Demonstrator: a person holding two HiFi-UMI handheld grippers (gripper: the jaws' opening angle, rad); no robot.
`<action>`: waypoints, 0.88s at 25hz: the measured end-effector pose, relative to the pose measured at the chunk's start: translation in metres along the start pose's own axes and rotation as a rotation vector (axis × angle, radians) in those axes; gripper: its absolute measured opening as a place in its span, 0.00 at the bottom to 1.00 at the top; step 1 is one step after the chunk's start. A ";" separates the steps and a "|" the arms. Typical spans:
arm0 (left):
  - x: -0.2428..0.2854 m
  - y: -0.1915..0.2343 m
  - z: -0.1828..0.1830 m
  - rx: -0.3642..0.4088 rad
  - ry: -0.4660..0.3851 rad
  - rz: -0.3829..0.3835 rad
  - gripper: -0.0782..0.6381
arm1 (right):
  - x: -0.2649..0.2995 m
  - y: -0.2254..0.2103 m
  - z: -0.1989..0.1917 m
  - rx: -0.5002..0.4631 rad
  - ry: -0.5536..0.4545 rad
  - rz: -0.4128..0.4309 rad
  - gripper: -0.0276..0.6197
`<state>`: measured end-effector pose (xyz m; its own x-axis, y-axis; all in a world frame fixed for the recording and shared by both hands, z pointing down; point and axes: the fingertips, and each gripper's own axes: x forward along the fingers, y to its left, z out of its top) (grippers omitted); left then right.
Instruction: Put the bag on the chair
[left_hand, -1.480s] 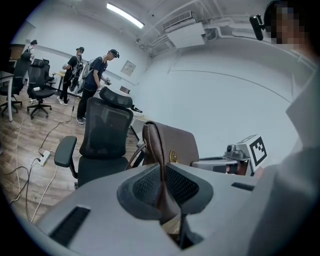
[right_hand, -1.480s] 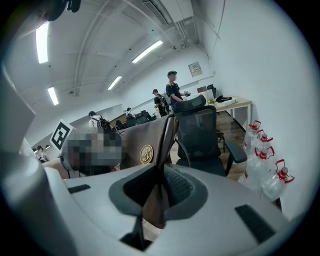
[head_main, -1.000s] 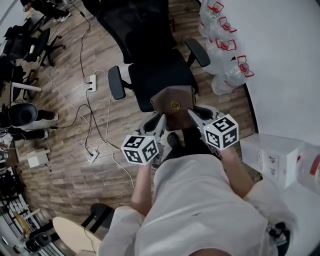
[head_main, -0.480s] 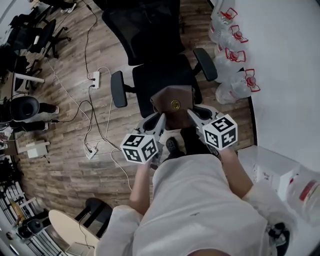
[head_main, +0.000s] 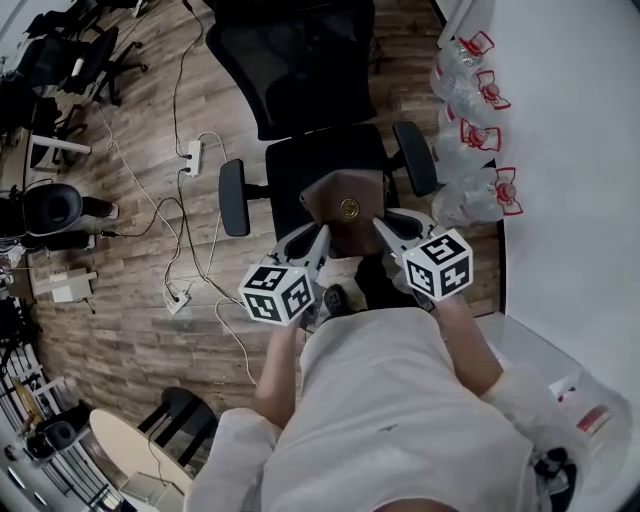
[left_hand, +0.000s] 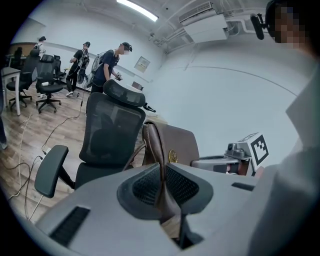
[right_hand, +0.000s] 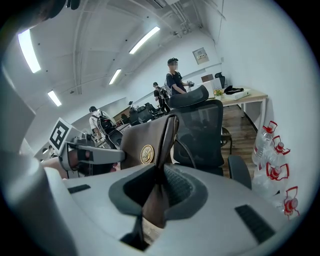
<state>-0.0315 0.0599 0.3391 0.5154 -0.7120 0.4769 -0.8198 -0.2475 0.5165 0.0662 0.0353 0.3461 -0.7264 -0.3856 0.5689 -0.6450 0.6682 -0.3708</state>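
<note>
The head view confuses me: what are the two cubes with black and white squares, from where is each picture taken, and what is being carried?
There is no robot here. A person holds a two-jaw hand tool in each hand: the left gripper and the right gripper. Each marker cube is a part of its gripper. The head view comes from a camera on the person's head, looking steeply down. The other two pictures come from cameras that ride on the grippers and look along their jaws. Both grippers are closed on a brown bag with a round gold emblem, one at each side. The bag is at the front of a black office chair; whether it touches the seat I cannot tell. The chair stands on a wooden floor, with water bottles by the wall.
</note>
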 end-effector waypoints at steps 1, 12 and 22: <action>0.006 0.001 0.004 -0.004 0.000 0.007 0.16 | 0.002 -0.006 0.003 0.000 0.005 0.006 0.13; 0.063 0.003 0.020 -0.063 -0.011 0.087 0.16 | 0.020 -0.065 0.022 -0.006 0.060 0.082 0.13; 0.077 0.012 0.010 -0.101 0.025 0.115 0.16 | 0.035 -0.079 0.010 0.027 0.122 0.096 0.13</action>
<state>-0.0043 -0.0047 0.3753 0.4264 -0.7148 0.5544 -0.8452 -0.0965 0.5256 0.0892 -0.0370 0.3883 -0.7515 -0.2395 0.6147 -0.5818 0.6798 -0.4465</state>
